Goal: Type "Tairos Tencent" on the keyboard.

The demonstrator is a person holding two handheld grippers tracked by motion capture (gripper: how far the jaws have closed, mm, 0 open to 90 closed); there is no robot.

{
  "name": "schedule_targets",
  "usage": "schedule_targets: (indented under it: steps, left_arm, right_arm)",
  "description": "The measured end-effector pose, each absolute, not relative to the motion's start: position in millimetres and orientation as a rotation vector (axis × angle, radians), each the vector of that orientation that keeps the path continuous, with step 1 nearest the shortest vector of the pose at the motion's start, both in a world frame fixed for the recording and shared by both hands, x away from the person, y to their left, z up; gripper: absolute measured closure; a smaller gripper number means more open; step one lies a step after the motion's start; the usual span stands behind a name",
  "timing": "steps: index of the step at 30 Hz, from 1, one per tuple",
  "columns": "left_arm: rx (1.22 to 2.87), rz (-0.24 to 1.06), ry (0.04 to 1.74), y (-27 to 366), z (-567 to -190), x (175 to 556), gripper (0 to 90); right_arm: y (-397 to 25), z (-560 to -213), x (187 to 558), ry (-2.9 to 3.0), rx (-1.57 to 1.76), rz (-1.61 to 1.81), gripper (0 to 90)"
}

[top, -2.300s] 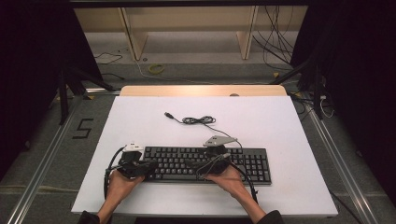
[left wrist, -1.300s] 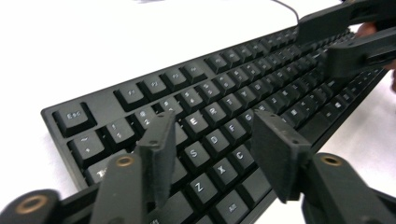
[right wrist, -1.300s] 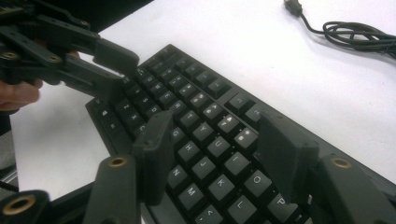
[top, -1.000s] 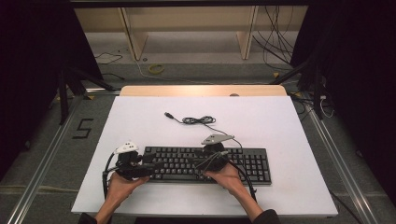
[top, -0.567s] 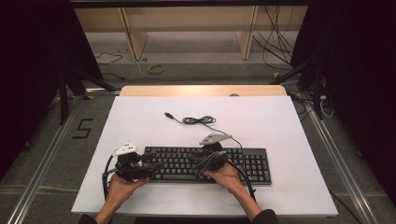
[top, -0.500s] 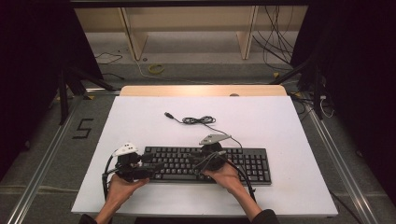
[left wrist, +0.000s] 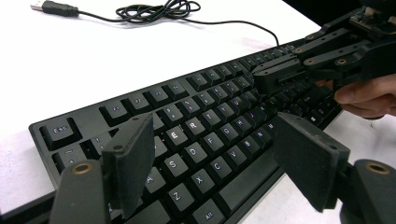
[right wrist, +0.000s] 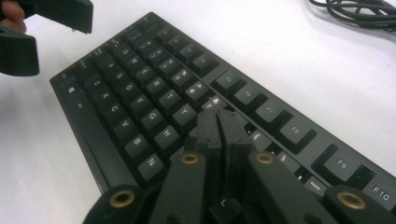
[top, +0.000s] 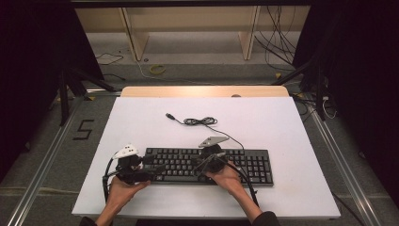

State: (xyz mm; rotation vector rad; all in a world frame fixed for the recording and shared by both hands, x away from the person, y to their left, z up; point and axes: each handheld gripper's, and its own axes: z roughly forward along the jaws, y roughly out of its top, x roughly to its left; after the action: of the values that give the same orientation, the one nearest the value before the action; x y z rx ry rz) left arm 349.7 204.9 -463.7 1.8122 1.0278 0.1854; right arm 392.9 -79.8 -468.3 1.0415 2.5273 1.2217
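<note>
table: white table top (top: 141, 122) on a grey floor, with a wooden shelf behind it.
keyboard: black keyboard (top: 244, 165) lies flat near the front edge of the table, a bit right of the middle, long side along that edge.
cord: thin black cord (top: 200, 121) runs from the back of the keyboard and sits in a small bundle near the middle of the table, its plug lying loose, so the keyboard is not plugged in.
left tongs: left gripper (left wrist: 210, 158) hangs over the left end of the keyboard, jaws wide apart, holding nothing. it looks ready to help or to keep the keyboard from sliding.
right tongs: right gripper (right wrist: 218, 122) has its jaws pressed tight together with nothing between them. the closed tip points down at the keys in the middle of the keyboard, like one finger.
job: i think the closed tip is for pushing a key, because a thin tip hits just one key.
care: the keys sit close, so the tip could press two at once.
</note>
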Motion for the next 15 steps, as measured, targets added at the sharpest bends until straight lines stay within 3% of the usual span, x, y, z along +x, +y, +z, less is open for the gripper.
schedule_targets:
  steps: [15]
  left_arm:
    - [1.808,0.18,1.028,204.6,-464.0,349.2,29.2]
  right_arm:
    - [-77.4,-474.0,395.8,2.542,1.054,1.19,90.0]
